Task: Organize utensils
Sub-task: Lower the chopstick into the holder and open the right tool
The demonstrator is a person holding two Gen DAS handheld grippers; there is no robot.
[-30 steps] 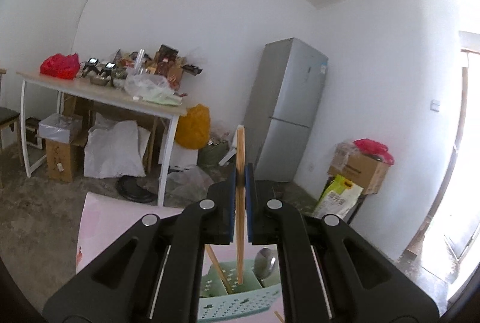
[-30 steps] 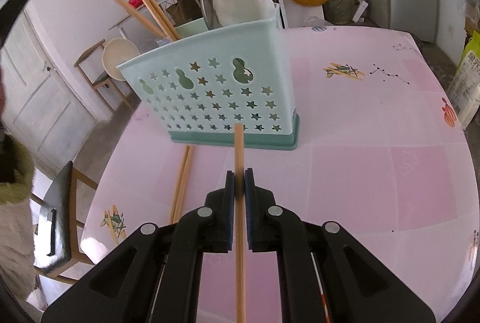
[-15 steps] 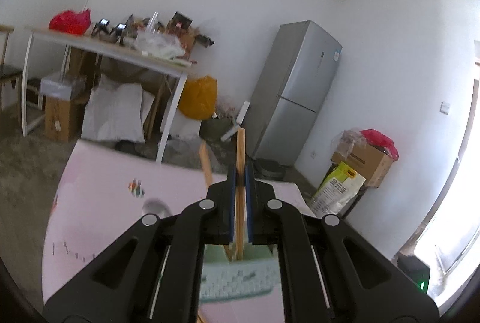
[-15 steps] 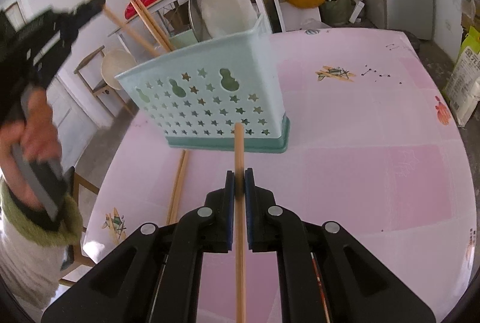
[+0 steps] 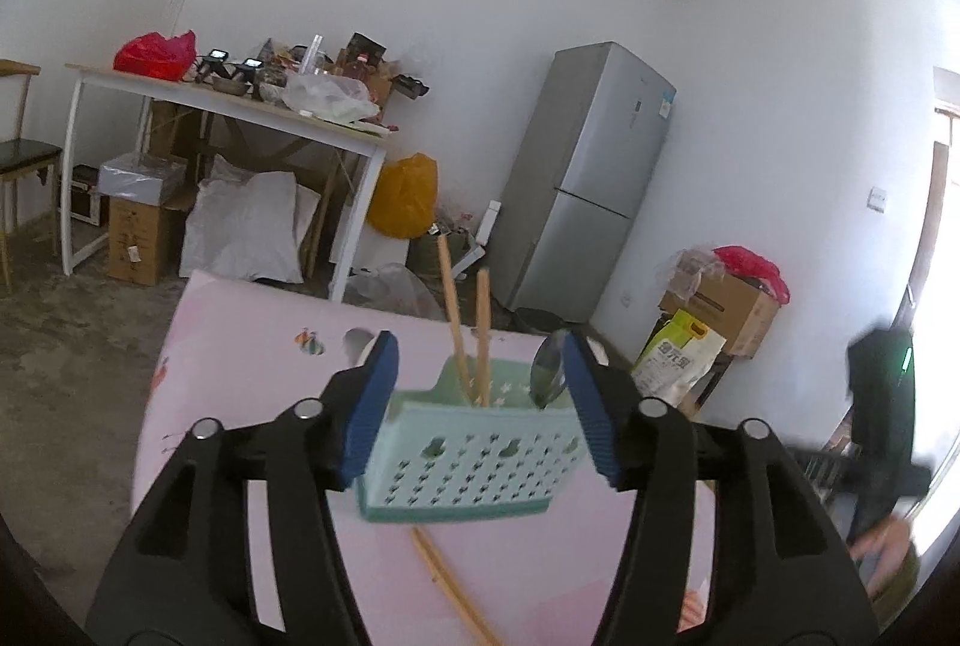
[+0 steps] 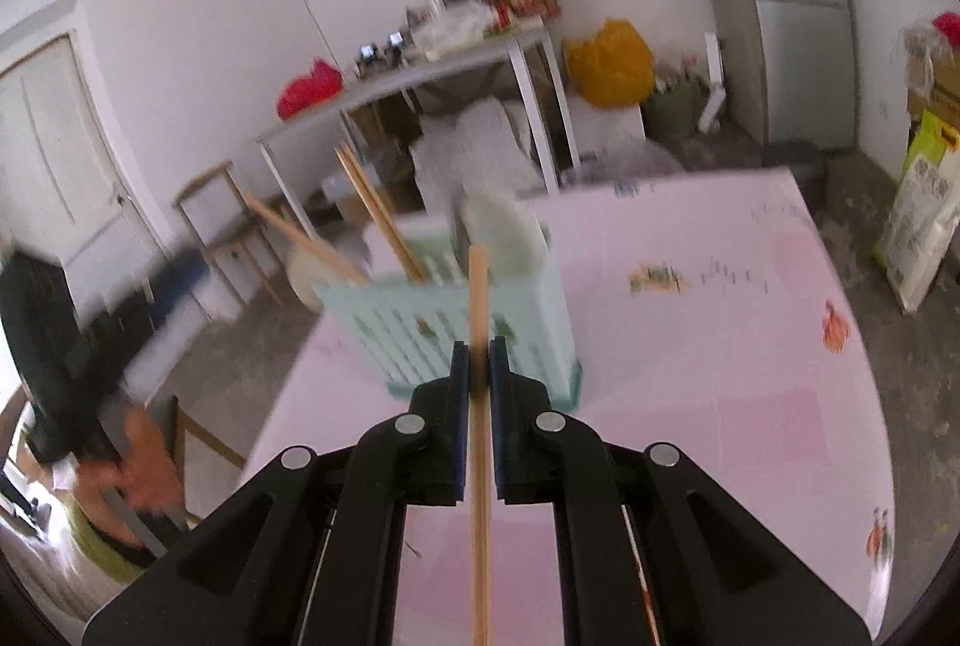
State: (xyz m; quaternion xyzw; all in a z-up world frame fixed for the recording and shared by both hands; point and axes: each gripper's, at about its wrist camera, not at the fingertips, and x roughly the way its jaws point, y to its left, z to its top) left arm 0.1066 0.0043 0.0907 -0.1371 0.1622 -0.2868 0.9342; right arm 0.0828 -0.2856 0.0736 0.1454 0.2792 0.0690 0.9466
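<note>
The left tool (image 5: pixel 480 409) gaped wide before the perforated mint plastic basket (image 5: pixel 468 460); only the right view showed the right tool (image 6: pixel 479 376) clamping a wooden chopstick (image 6: pixel 478 346)

Left claw (image 5: pixel 480 406) spread wide, right claw (image 6: pixel 478 376) clamped

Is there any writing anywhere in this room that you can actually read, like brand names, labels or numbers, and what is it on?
None can be read for certain.
Yellow and white bag by the cardboard box: large dark characters on its front, too blurred to read.
Fridge: a small blue sticker and a dark panel on the upper door, too small to read.
Cardboard box under the side table: a small white label, unreadable.
Pink table cover: only small printed pictures and faint marks, illegible.
</note>
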